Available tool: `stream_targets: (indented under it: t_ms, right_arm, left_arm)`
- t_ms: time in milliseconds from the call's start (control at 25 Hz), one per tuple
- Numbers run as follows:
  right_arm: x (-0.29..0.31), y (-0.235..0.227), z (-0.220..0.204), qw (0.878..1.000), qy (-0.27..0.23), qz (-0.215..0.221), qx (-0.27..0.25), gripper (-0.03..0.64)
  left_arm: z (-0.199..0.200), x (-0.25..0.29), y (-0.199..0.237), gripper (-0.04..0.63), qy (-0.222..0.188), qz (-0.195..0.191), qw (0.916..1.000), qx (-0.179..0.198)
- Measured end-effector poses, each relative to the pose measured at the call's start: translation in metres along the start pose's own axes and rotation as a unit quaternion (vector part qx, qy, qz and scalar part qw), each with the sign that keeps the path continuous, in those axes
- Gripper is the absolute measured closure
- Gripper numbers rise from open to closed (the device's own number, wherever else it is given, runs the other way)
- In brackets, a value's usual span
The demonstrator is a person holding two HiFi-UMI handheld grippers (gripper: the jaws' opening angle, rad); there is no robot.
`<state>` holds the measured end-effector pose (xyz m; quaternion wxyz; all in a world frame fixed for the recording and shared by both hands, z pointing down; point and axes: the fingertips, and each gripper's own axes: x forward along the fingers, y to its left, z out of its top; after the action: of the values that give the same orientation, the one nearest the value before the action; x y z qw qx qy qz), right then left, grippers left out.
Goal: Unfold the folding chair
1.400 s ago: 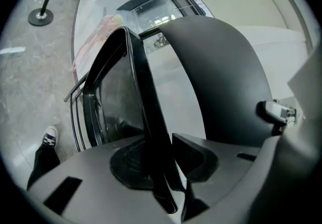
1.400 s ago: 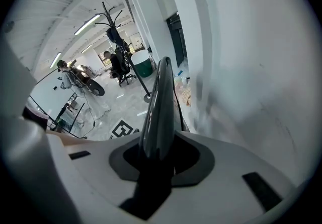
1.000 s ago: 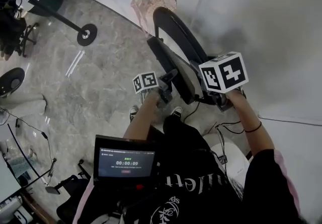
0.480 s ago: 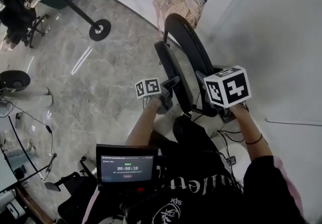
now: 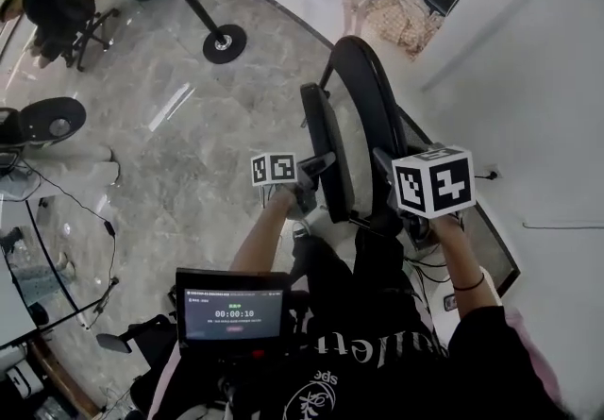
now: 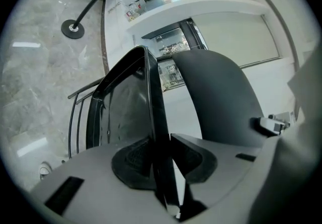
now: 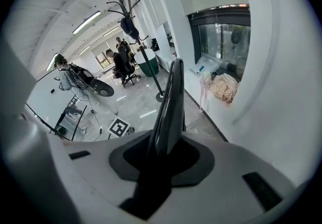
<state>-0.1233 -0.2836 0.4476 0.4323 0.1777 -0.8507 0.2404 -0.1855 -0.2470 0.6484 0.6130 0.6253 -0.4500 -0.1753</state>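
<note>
Head view: the folding chair (image 5: pixel 349 126) stands on the grey stone floor (image 5: pixel 189 154), just beside the white wall (image 5: pixel 547 78), in front of the person's legs. It looks folded: the flat front panel (image 5: pixel 326 149) and the rounded rear panel (image 5: pixel 370 92) are upright, near parallel, with a narrow gap between them. The left gripper (image 5: pixel 316 170) is clamped on the near edge of the front panel. The right gripper (image 5: pixel 392 215), mostly under its marker cube (image 5: pixel 434 180), is on the lower edge of the rear panel. One gripper per panel likely so the two can be pulled apart to open the seat. A round post base (image 5: pixel 225 42) sits well apart up the floor, and a screen (image 5: pixel 233 307) is at the person's chest.

Left gripper view: the left gripper (image 6: pixel 163 160) is closed on the front panel's (image 6: pixel 151 97) thin edge, pads pressing both faces. The grip is edge-on, so the panel runs straight away from the camera. The rear panel (image 6: pixel 216 97) rises to the right, not touching the jaws. Thin metal tubes (image 6: pixel 75 117) at left, likely chair frame.

Right gripper view: the right gripper (image 7: pixel 161 160) is clenched on a black panel edge (image 7: pixel 171 99), nothing else between the jaws. Behind it are open floor and a coat stand (image 7: pixel 128 21) far off; the blurred area holds seated people.

Judgement: unfolding not started or barely so. Thin-edge grips could slip once the hinge resists.
</note>
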Motion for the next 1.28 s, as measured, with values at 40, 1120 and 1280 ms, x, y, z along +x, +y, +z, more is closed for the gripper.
stream_targets:
  t_ms: [40,1120,1280]
  right_arm:
    - [0.005,0.018,0.0,1.0,-0.002,0.0,-0.003,0.525]
    - [0.069,0.027,-0.013,0.995,-0.049,0.071,0.057,0.534]
    - [0.076,-0.013,-0.018,0.993,-0.054,0.077,0.069,0.534]
  left_arm:
    - [0.0,-0.018,0.007,0.505,-0.001,-0.003,1.0,-0.003]
    - [-0.011,-0.195,0.171,0.434,-0.1,-0.006,0.9918,-0.079]
    - [-0.01,-0.2,0.182,0.434,-0.129,-0.039,0.9867,-0.091]
